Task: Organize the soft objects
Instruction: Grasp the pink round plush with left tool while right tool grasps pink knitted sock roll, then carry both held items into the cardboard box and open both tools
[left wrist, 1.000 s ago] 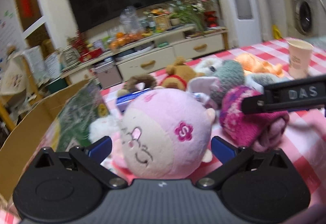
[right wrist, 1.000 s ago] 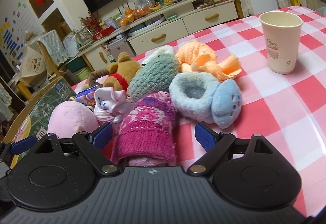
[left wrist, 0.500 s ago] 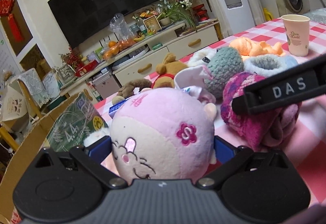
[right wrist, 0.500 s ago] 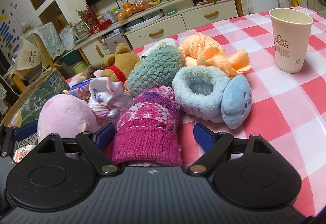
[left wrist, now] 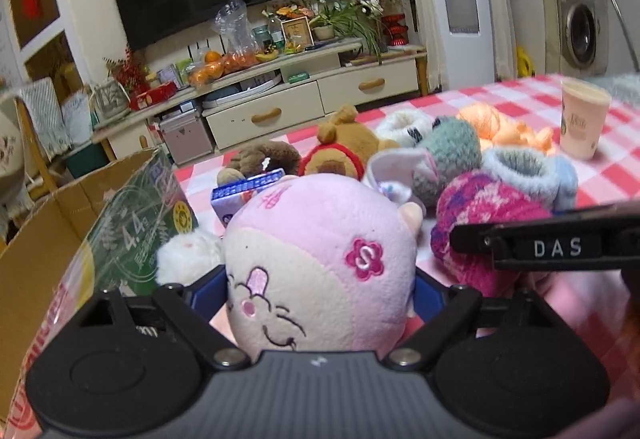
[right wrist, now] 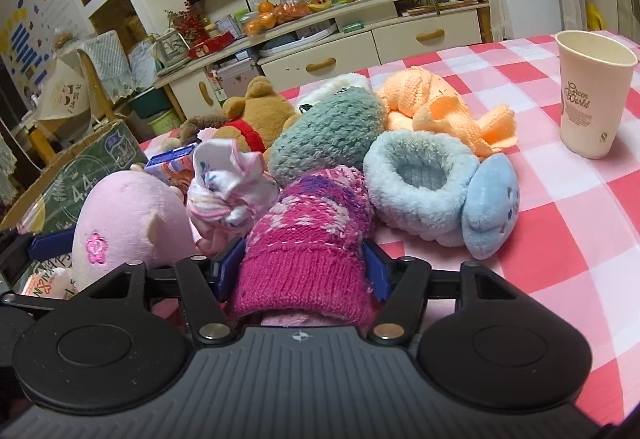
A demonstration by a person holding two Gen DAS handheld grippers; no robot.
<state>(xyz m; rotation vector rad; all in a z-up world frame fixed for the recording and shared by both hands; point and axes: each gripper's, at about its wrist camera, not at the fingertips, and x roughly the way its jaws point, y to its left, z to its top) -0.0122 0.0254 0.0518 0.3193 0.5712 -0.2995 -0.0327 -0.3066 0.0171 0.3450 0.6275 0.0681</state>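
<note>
Left wrist, left tool (left wrist: 318,289) closing onto pink plush (left wrist: 320,267), right tool (right wrist: 300,269) clamped on magenta knit sock (right wrist: 308,243)

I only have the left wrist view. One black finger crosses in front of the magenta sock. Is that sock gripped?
Observer: Yes. The right tongs have just been closing, and both blue pads now press the sock at its cuff.
Operator: Anything else caught between the pads?
Observer: No. The white bundle lies beside them, outside the pads.
Operator: The cup's print is blurred for me.
Observer: The cup reads "Green World".
</note>
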